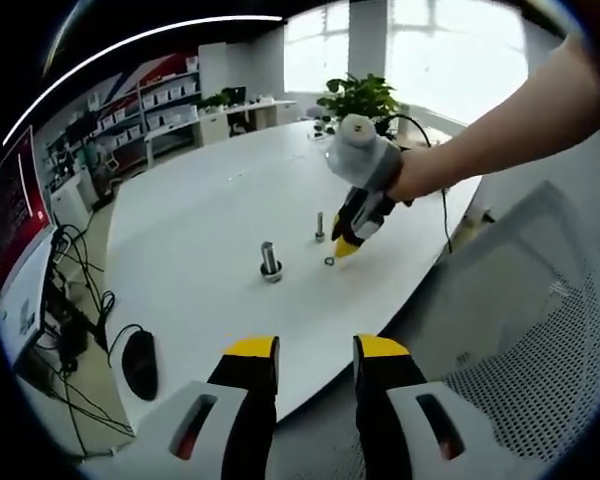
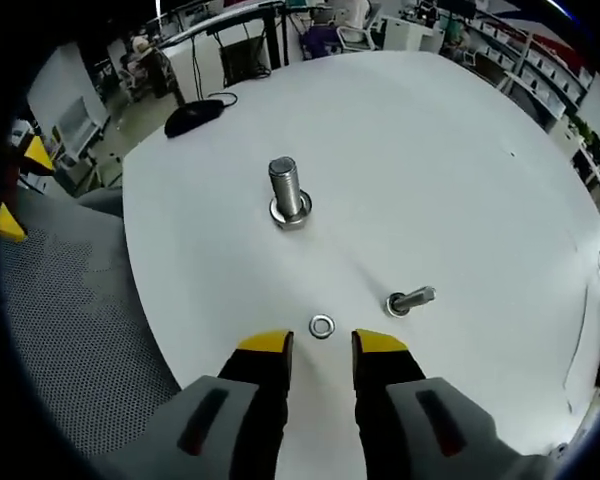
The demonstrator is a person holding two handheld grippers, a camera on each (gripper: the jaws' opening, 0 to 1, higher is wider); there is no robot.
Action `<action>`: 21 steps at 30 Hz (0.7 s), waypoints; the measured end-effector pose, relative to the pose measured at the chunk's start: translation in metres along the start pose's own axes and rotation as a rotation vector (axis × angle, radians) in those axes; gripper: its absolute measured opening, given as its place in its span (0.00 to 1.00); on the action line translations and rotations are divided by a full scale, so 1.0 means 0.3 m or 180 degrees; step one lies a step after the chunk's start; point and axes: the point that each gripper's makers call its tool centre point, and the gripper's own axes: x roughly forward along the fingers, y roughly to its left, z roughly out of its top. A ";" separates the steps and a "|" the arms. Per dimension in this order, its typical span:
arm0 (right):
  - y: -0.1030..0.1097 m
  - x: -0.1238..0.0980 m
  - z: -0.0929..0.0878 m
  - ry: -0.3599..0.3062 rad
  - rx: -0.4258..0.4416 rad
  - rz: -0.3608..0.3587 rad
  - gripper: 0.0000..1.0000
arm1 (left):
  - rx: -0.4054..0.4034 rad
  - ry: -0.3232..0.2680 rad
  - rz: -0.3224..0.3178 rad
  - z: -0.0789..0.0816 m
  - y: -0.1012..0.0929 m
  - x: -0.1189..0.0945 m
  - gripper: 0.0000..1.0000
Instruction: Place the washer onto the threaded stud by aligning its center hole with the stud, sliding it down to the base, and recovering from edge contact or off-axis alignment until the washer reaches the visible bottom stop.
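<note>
A small steel washer lies flat on the white table, just ahead of my right gripper, whose yellow-tipped jaws stand open on either side of it without touching it. In the left gripper view the washer sits right under the right gripper, which a person's hand holds. A thick threaded stud stands upright on a wide base farther on; it also appears as the thick stud. A thinner stud stands to the right. My left gripper hangs open off the table's edge, with nothing between its jaws.
A black mouse with its cable lies near the table's edge. A mesh chair stands beside the table. A potted plant sits at the far end. Shelves and desks line the room behind.
</note>
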 end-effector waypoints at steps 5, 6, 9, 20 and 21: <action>0.003 0.029 -0.025 0.0148 -0.0007 -0.0012 0.26 | 0.0017 -0.0017 -0.0034 0.003 -0.008 0.000 0.28; 0.000 0.030 -0.029 0.0160 0.0013 -0.0015 0.26 | 0.0019 -0.0020 -0.0037 0.003 -0.009 0.000 0.28; -0.002 0.031 -0.028 0.0163 0.0128 -0.0009 0.26 | 0.0013 -0.0034 -0.0035 0.006 -0.008 -0.001 0.28; 0.005 0.072 -0.024 0.0205 0.0236 -0.0037 0.26 | -0.0006 -0.0061 -0.0085 0.011 -0.013 -0.001 0.28; 0.003 0.077 -0.024 0.0196 0.0231 -0.0042 0.26 | -0.0004 -0.0046 -0.0091 0.007 -0.015 0.000 0.28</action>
